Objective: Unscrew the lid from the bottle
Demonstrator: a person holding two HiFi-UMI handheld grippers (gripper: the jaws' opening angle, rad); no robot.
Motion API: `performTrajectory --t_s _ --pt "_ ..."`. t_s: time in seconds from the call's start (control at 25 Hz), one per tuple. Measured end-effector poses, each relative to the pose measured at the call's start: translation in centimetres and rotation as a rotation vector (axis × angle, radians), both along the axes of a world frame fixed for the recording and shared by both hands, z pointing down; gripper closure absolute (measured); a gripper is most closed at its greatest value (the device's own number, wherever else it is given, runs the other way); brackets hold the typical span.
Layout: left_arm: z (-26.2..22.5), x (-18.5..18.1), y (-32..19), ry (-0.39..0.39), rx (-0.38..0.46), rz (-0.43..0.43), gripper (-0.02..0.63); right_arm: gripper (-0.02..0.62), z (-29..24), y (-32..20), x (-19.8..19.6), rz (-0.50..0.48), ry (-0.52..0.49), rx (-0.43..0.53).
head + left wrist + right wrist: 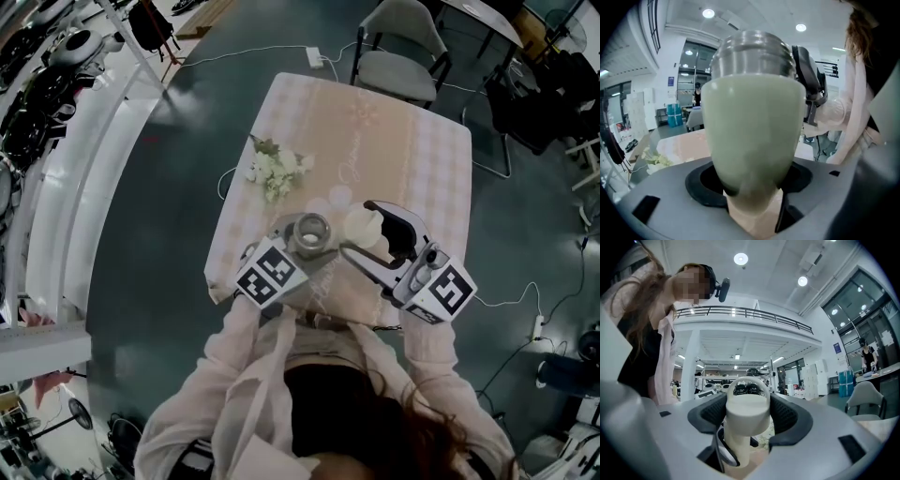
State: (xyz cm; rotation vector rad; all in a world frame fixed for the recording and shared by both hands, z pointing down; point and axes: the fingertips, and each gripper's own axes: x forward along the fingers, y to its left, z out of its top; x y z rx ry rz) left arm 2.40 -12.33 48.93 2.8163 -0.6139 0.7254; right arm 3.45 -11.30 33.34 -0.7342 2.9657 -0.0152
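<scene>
Two grippers, both loaded. Left gripper [302, 246] has its jaws spread wide and clamped on the lower body of the bottle [752, 126], with the black pads pressing both flanks. Bottle has a pale green body and a bare steel threaded neck [753, 54] with nothing screwed on it. From the head view its mouth [312, 231] faces up as an open ring. The inside reads dark grey, and I can't tell whether it holds anything.

Right gripper [358, 227] has its jaws closed on the lid [747, 411]: cream, round cap, with a loop handle [749, 383] arching over the top. The ribbed pads grip the cap from both sides. A paler stem continues below the cap between the jaws; what it is isn't clear.

Lid is off the bottle. In the head view the two sit side by side above the near end of the table [412, 159], lid just to the right of the bottle mouth, close but apart. Left gripper view confirms it: the right gripper sits behind and beside the steel neck, not on it.

On the table is a checked cloth, with a small bunch of white flowers [274, 169] beyond the bottle, near the left edge. Grey chair [398, 56] stands at the far end.
</scene>
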Motion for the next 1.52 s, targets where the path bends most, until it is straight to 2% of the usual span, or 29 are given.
performTrajectory --t_s 0.44,0.64,1.08,1.52 --pt "-1.4 -3.2 -2.5 0.013 0.07 -0.181 0.29 0.296 3.5 -2.9 1.1 0.234 0.066 -0.091" --pt "-1.8 -4.2 -2.8 0.049 0.092 -0.234 0.29 0.296 5.7 -3.4 1.8 0.328 0.086 -0.13" --pt "-2.7 -5.7 -2.3 0.083 0.196 -0.296 0.29 0.296 9.9 -3.2 1.7 0.391 0.118 -0.231" --pt "-2.4 -7.0 -2.1 0.066 0.23 -0.354 0.29 0.298 11.3 -3.0 1.0 0.391 0.147 -0.266"
